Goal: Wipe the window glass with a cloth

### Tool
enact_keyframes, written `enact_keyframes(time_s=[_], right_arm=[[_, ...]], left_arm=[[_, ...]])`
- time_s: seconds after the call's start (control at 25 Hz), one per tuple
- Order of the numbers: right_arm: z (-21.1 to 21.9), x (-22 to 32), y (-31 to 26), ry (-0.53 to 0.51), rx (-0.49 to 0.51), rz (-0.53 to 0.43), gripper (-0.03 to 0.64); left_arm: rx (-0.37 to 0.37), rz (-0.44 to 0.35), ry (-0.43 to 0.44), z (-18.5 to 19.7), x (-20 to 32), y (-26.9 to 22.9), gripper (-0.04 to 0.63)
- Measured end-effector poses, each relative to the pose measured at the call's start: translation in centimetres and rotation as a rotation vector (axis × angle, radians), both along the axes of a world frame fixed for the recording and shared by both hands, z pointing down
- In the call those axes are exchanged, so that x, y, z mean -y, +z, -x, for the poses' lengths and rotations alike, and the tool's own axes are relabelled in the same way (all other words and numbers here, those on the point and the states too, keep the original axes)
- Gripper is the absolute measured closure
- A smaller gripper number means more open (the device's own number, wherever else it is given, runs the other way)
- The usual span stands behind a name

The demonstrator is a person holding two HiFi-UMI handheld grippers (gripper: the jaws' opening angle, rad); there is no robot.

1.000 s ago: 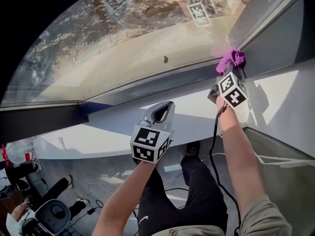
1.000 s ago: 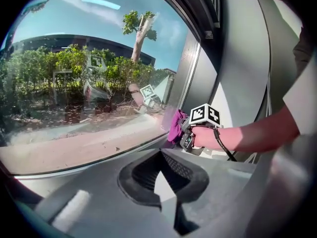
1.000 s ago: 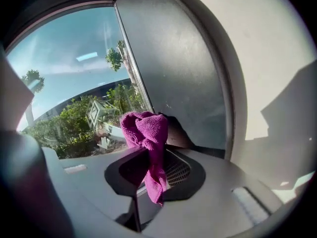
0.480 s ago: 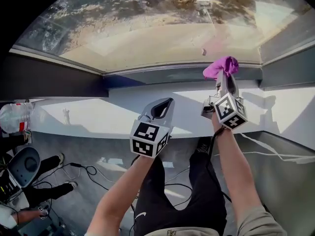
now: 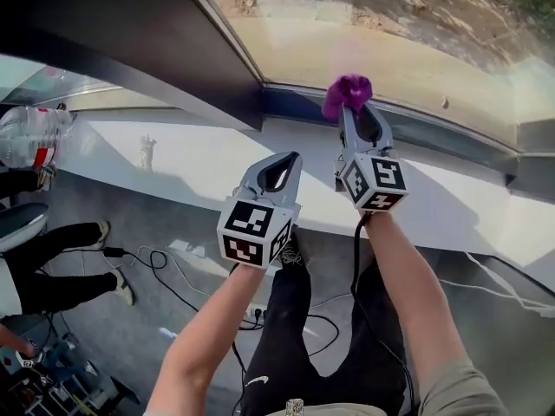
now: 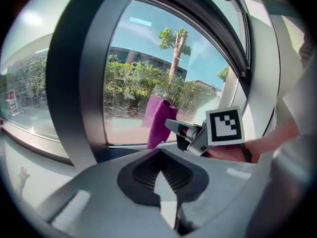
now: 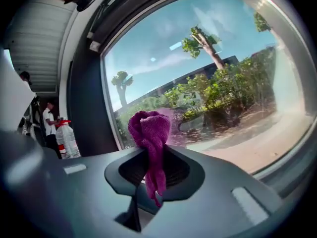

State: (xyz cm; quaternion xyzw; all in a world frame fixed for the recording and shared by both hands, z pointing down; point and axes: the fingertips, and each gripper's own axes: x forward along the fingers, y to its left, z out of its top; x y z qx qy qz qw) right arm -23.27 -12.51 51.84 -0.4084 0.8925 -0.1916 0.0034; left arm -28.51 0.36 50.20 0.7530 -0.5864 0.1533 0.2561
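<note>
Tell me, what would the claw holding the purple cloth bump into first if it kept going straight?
Most likely the window glass. The right claw is shut on the purple cloth, which sticks out in front, so the cloth would touch the glass first. The gap is hard to judge.

No writing is legible; the label on the bottle (image 5: 28, 135) is blurred.

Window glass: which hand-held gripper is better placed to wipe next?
Right. The right hand-held gripper is shut on the purple cloth, held up near the lower edge of the window glass. The left hand-held gripper is shut, empty, and sits lower, farther from the glass.
</note>
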Motion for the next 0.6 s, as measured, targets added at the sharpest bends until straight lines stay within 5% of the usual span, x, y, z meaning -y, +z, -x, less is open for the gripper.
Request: enact_keyframes(time_s=[0.28, 0.6], right_arm=[[13.3, 0.1, 1.6, -0.210, -0.202, -0.174, 0.526], [18.3, -0.7, 6.8, -0.301, -0.520, -0.357, 0.528]], left_arm=[[0.005, -0.003, -0.023, 7.2, -1.1, 1.8, 0.595], [0.004, 0.003, -0.014, 11.1, -1.5, 4.1, 0.595]])
